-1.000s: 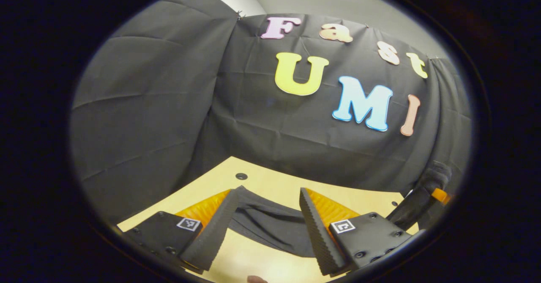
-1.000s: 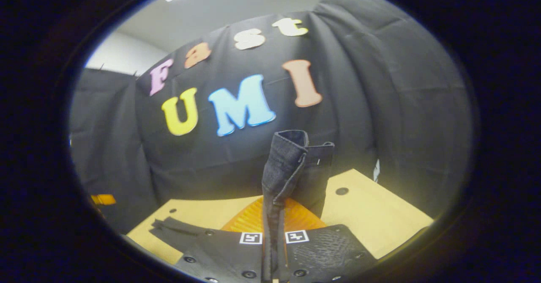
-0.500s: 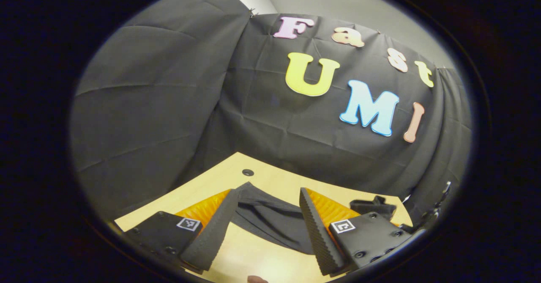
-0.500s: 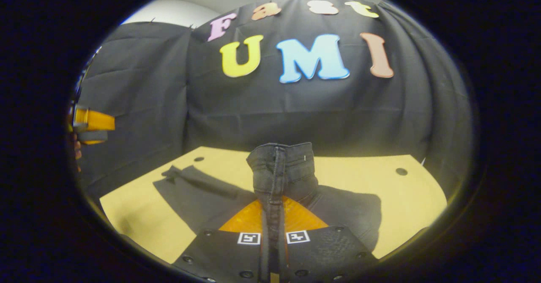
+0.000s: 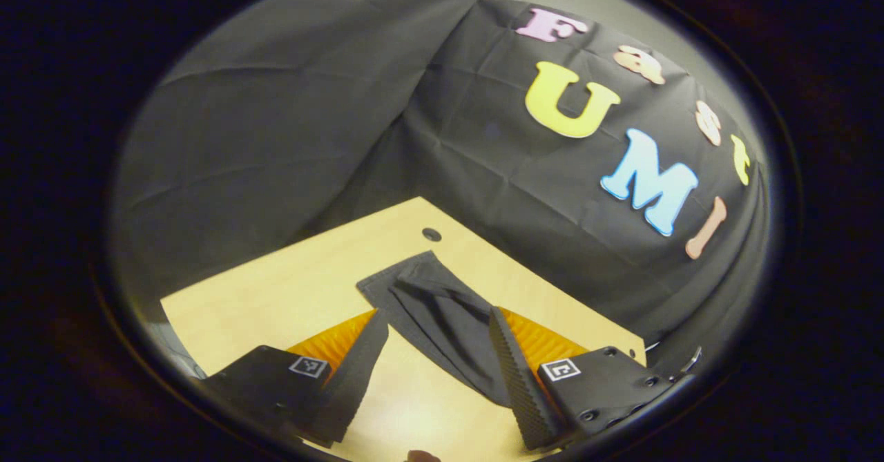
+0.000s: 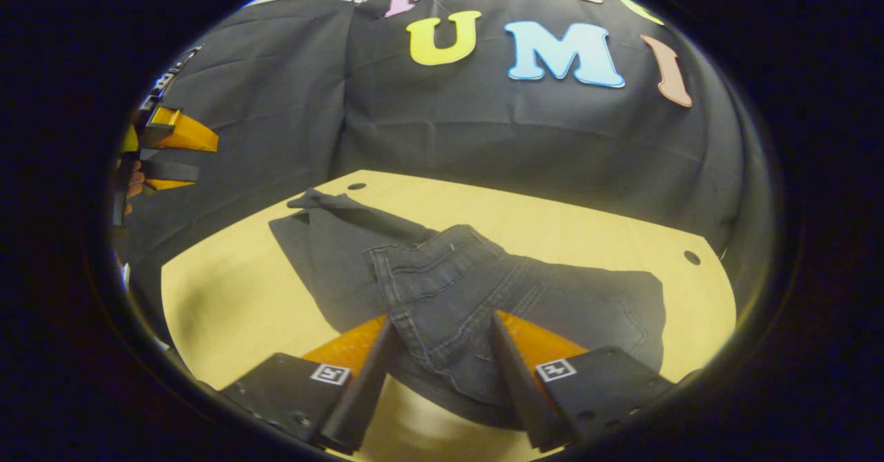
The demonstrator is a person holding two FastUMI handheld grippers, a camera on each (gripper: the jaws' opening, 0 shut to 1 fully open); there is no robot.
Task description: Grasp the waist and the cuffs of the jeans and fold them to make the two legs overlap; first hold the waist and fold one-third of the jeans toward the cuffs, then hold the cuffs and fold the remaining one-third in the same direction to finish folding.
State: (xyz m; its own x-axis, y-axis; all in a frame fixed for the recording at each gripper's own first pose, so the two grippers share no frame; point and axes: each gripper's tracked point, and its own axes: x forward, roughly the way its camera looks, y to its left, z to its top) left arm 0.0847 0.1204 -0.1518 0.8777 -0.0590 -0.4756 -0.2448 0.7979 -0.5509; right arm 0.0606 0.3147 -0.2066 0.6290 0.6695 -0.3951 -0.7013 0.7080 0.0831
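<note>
Overhead, black cloth wall (image 6: 483, 137) backs wooden table (image 6: 228, 296); jeans (image 6: 449, 289) on it.

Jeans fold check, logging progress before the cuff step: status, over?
Right gripper open, jaws apart above jeans. Left gripper open above the cuffs. Waist laid over the legs on the table. Nothing in the way.

Pale wooden table (image 6: 594, 227), black cloth wall (image 6: 483, 137) behind.

One pair of jeans (image 6: 456, 289) lies on one table (image 6: 594, 227). Two grippers show: the right one (image 6: 438, 372) near, the left one (image 6: 162, 151) far left. The table has two holes.
</note>
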